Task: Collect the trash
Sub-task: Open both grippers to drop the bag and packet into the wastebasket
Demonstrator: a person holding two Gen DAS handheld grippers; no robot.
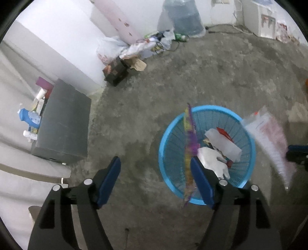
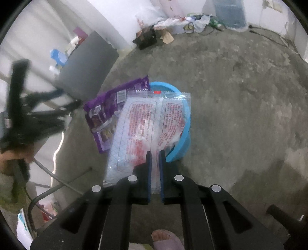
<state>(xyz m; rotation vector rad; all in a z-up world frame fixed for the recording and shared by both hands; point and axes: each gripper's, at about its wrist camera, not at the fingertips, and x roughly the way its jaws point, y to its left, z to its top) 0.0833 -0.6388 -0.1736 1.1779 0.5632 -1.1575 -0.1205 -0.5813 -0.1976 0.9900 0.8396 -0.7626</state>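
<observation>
A blue plastic basket (image 1: 169,134) stands on the concrete floor and holds white paper and wrappers (image 1: 221,146). My left gripper (image 1: 155,165) is open wide; a purple wrapper (image 1: 189,146) hangs edge-on against its right finger, over the basket. In the right wrist view the purple wrapper (image 2: 104,115) is beside the basket (image 2: 184,132). My right gripper (image 2: 155,153) is shut on a clear wrapper with red print (image 2: 142,127), held above the basket. That clear wrapper also shows blurred in the left wrist view (image 1: 269,138).
A grey cabinet (image 1: 63,123) stands at the left with bottles (image 1: 30,119) behind it. A trash pile with bags and a dark box (image 1: 117,71) lies by the far wall. A water jug (image 1: 184,17) stands in the corner. My foot (image 2: 165,240) shows below.
</observation>
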